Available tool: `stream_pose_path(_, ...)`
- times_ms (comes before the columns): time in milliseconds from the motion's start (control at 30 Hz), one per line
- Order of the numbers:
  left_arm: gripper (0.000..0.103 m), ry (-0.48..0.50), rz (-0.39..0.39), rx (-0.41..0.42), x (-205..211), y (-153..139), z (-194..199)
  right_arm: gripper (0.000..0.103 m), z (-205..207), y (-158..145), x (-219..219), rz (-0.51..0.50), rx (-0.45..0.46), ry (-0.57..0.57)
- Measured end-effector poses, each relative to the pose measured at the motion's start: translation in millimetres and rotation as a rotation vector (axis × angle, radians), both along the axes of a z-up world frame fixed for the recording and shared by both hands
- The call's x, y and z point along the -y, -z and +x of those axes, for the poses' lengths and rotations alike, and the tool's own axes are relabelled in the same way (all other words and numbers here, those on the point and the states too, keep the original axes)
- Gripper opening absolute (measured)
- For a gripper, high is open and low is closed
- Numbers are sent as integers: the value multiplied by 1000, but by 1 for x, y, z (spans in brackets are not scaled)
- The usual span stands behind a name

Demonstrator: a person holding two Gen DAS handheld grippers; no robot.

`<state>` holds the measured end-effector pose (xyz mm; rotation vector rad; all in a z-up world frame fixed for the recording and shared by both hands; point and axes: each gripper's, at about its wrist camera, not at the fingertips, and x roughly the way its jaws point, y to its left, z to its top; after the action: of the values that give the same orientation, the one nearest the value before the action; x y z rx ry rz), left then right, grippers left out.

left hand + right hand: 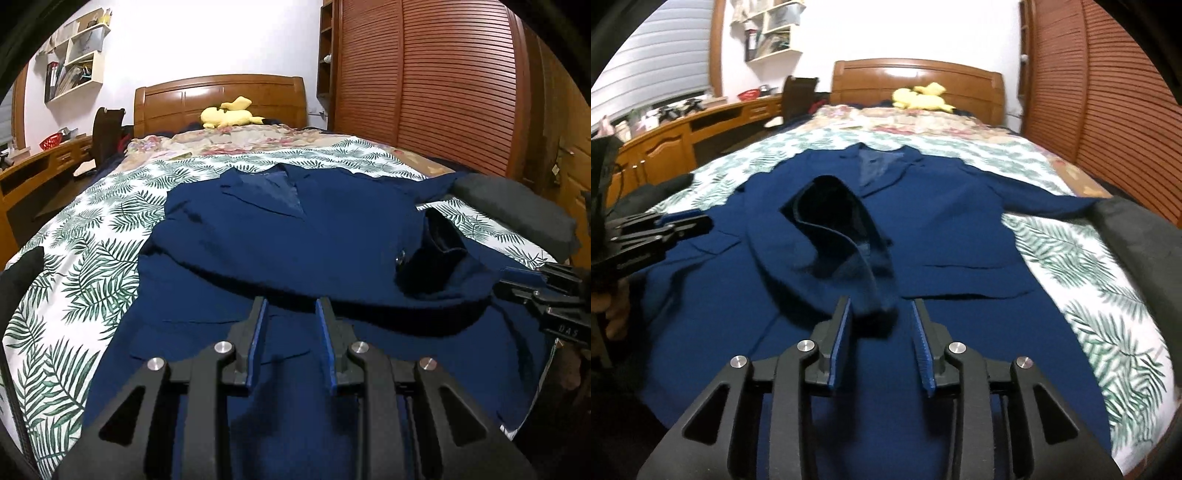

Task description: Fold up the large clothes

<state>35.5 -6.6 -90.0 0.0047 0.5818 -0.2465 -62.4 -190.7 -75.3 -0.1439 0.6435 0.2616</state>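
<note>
on the bed, left wrist view: navy jacket (280, 236) lies face up on the leaf-print sheet (99, 258), collar toward the headboard (221, 98), one sleeve (258, 273) folded across the body
left tongs (290, 306): a little apart over the lower hem, nothing between the pads, not gripping
right tongs (517, 280): at the right edge beside the sleeve's cuff; from here i cannot tell how they stand
room: yellow plush toy (231, 114) by the headboard, slatted wardrobe (443, 81) on the right, worktop (40, 162) and wall shelves on the left

over the cuff, right wrist view: right tongs (882, 308) parted, the cuff (875, 299) lying loose between the pads, no pinch on it
sleeve: crosses the chest, dark lining showing at the opening
left tongs (698, 221): at the left, low over the fabric
handling: likely soft but fairly heavy and structured; should drape and hold a crease
where to hold: hem corners, then lift toward the collar
surface: soft bedding, will give under pressure
</note>
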Motion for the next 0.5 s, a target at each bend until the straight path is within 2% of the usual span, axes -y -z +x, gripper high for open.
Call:
stream_pose_path(167,24,-1,-6,4,0,-2,-1,36,-6,-2,16,24,-22,14)
stream_pose_path(267,24,-2,-16,6,-2,-2,-3,43,-7,-11,15,18,4,-3)
stream_pose_path(333,24,-2,-24,7,-3,-2,-5,51,-5,-19,10,17,22,-23)
stream_pose_path(500,24,-13,-27,13,-9,-4,-10,53,7,-38,-23,-8,50,-97)
